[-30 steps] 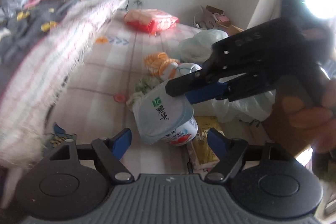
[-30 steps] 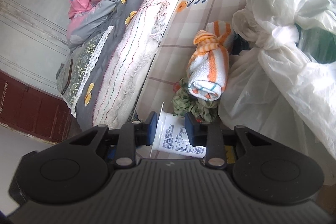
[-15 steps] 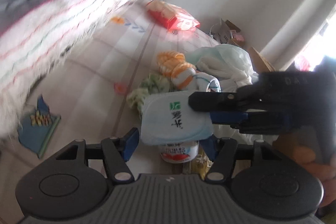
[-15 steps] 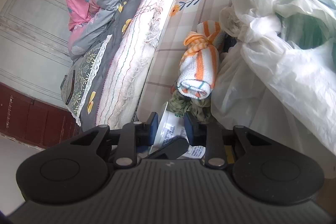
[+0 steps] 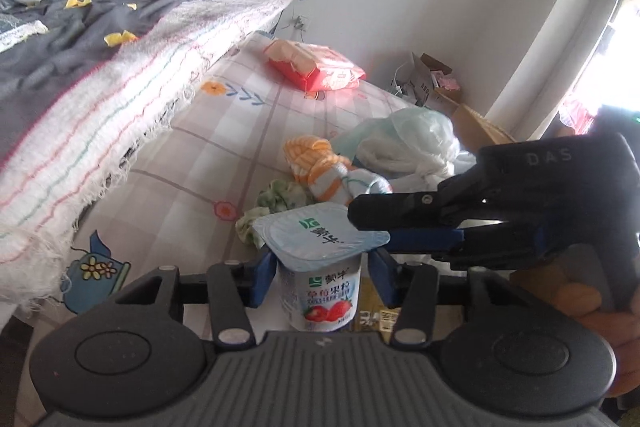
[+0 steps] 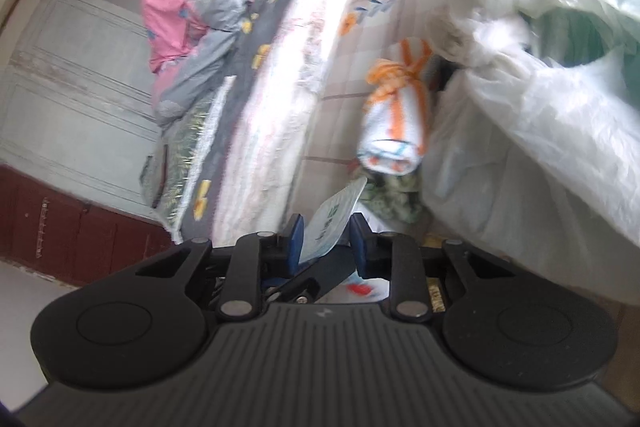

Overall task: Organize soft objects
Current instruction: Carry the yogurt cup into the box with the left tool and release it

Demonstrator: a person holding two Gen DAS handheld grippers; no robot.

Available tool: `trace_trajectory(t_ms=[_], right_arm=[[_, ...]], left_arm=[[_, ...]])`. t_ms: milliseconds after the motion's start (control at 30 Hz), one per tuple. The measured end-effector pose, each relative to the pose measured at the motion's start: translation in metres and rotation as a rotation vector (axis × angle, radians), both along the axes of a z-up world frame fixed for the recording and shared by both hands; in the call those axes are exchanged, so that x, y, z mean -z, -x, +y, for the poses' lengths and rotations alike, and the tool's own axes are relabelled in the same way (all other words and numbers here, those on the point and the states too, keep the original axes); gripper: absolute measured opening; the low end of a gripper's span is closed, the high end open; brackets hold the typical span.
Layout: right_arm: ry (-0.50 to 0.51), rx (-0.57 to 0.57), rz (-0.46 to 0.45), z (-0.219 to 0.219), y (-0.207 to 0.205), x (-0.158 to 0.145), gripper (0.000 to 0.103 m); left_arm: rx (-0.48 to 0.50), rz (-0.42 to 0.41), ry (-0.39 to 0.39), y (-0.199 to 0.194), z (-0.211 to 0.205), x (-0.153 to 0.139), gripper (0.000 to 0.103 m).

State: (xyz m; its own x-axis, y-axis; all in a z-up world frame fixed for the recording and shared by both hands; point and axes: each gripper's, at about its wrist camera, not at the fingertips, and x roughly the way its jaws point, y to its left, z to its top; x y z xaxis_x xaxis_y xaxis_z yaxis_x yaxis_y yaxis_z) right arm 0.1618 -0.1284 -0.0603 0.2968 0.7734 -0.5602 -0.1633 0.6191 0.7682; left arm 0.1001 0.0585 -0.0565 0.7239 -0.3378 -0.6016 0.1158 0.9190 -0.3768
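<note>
Checked bedsheet (image 5: 224, 147); yogurt cup (image 5: 320, 287) upright between left tool (image 5: 320, 269) pads.

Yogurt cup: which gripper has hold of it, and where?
The left gripper clamps the yogurt cup by its body, just under the rim. The right gripper pinches the edge of its foil lid.
</note>
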Motion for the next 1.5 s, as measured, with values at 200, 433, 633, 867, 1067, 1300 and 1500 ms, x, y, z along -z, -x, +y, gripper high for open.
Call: trace_trajectory(t_ms=[200,433,633,867,1067,1300,1500], right_arm=[[-0.077,0.021,-0.059,-0.019,0.015,-0.03,0.024],[-0.159,0.104,-0.153,-0.078,0.039,-0.078,0.024],[-0.142,0.247,-0.224,-0.159,0.064,-0.108,0.026],[-0.061,0.396,-0.158,-0.252,0.089,-0.096,0.026],[-0.112,0.438,0.014,-0.295,0.087,-0.04,0.026],[-0.202,0.348,0.257,-0.311,0.056,0.029,0.028],[0.008,0.317,0.264,-0.306,0.046,0.026,0.031]], left_arm=[[0.025,-0.084,-0.058,0.014,-0.016,-0.039,0.051],[0.131,-0.199,-0.107,0.02,-0.063,-0.095,0.051],[0.31,-0.213,-0.091,0.005,-0.138,-0.12,0.051],[0.507,-0.106,-0.06,-0.009,-0.225,-0.099,0.052],[0.572,0.004,-0.092,-0.015,-0.254,-0.062,0.052],[0.604,-0.013,-0.167,-0.011,-0.255,-0.06,0.061],[0.585,-0.029,-0.156,-0.003,-0.236,-0.07,0.062]])
